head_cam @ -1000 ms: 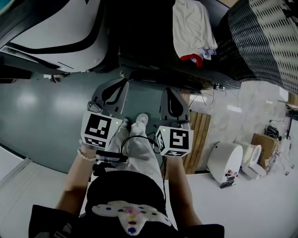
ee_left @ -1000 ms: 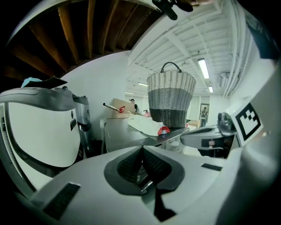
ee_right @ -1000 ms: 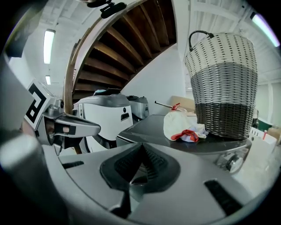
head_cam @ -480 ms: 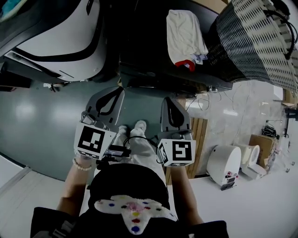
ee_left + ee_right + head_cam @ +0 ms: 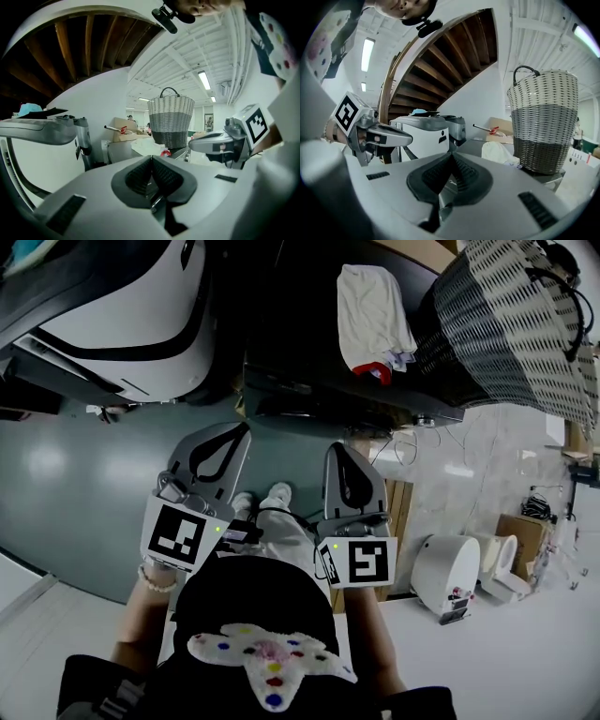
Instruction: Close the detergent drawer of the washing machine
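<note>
Close in front of my body, over the grey-green floor [image 5: 84, 465], left gripper [image 5: 234, 432] and right gripper [image 5: 342, 454] sit side by side, near level, both aimed at the far side. Jaws on each are together, pads meeting, nothing between them; both gripper views confirm this.

Beyond the tips is a dark unit that I take for the washing machine [image 5: 309, 334]. Its top carries a white cloth [image 5: 373, 315] with a red edge, and a wicker basket [image 5: 511, 324] to the right of it, likely parked there as laundry. Detergent drawer: it should sit on the near face of that unit, which reads only as a thin dark strip from above. I cannot make the drawer out, nor whether it stands out or is pushed home. Neither gripper touches the unit; both are well apart from it.

Judgement: shut jaws suit the job — a closed tip is a blunt pusher, and no grasp is needed to drive a drawer in. By this layout the push is not yet begun; a gripper must first reach that near face.

Room: a white machine with a black band [image 5: 122, 306] at far left; a wooden slatted panel [image 5: 398, 512] and a round white appliance [image 5: 448, 570] to the right. Timber stair underside [image 5: 440, 61] overhead, white ceiling with strip lights [image 5: 204, 79]. Floor is glossy — lamp glare on it.
</note>
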The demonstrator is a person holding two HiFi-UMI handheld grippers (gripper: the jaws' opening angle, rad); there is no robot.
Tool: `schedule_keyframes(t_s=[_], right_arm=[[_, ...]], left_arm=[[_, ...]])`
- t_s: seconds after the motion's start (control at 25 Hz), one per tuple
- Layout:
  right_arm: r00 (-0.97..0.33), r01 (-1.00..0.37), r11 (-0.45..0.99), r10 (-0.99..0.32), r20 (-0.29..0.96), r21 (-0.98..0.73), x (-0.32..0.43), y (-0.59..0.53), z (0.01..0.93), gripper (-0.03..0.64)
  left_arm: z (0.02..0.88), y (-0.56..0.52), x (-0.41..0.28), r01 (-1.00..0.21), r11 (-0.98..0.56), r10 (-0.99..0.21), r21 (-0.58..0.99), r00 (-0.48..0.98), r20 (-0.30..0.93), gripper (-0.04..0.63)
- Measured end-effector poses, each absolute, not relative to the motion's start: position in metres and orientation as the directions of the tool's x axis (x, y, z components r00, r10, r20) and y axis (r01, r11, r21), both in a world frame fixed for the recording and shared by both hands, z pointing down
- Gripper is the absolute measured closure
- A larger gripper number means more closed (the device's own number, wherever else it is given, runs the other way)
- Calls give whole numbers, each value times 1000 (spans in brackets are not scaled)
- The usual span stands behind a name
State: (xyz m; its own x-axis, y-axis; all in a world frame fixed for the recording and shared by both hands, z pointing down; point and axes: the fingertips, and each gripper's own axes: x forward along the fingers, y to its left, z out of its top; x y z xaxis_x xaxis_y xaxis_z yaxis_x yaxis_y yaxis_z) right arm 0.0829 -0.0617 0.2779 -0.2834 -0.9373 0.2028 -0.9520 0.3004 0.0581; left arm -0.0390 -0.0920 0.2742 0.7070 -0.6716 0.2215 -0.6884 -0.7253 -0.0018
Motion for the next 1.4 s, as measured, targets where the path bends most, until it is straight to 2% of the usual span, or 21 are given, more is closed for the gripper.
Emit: schedule_keyframes(t_s=[0.8, 1.4], right_arm=[[-281, -951, 301, -937, 207, 69, 80, -51, 274, 612], [-297, -945, 317, -934, 199, 77, 76, -52, 270, 612]], left_arm=[[270, -82, -31, -645, -763, -637, -40, 739, 219, 584], [267, -84, -33, -658, -752, -648, -38, 728, 222, 584]])
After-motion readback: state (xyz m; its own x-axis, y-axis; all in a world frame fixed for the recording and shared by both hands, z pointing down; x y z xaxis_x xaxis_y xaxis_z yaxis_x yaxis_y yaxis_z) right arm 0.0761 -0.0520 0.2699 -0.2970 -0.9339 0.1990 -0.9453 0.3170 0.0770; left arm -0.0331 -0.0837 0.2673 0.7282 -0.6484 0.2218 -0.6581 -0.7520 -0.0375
